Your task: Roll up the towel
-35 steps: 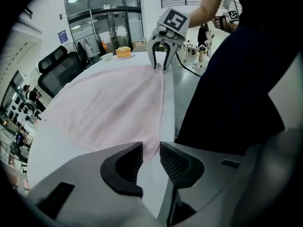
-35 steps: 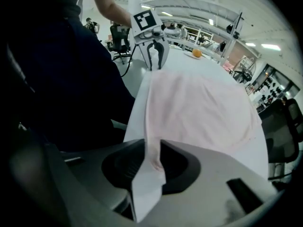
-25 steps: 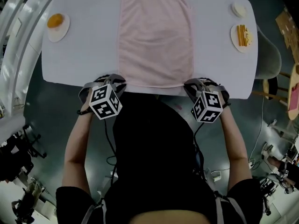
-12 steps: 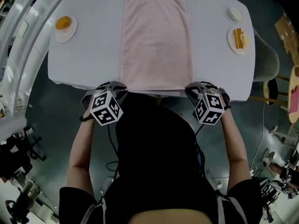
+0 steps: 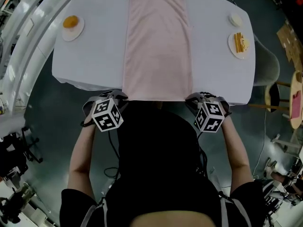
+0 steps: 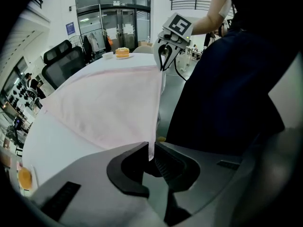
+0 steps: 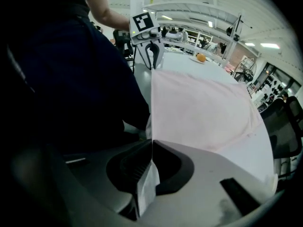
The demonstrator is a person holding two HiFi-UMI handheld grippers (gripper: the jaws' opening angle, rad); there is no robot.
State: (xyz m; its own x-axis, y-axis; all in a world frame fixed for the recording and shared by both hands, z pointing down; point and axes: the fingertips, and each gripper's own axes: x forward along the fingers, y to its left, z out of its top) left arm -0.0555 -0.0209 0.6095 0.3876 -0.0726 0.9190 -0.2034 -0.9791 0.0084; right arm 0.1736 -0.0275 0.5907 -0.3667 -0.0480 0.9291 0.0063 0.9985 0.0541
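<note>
A long pink towel [image 5: 158, 41] lies flat down the middle of the white table [image 5: 94, 56]. Its near edge reaches the table's front edge and is stretched taut between my two grippers. My left gripper [image 5: 117, 97] is shut on the towel's near left corner [image 6: 152, 148]. My right gripper [image 5: 195, 98] is shut on the near right corner [image 7: 150, 150], and a bit of cloth pokes through behind its jaws. In the left gripper view the right gripper [image 6: 165, 56] shows at the far corner, and in the right gripper view the left gripper [image 7: 151, 51] shows likewise.
A plate with an orange item [image 5: 72, 25] sits at the table's far left. A plate of food [image 5: 240, 44] and a small white dish [image 5: 235, 19] are at the far right. A grey chair [image 5: 267, 65] stands right of the table. The person's dark torso fills the space between the grippers.
Both grippers have drawn back toward the person and risen a little, pulling the towel's near edge from just inside the table's front edge out to it.
</note>
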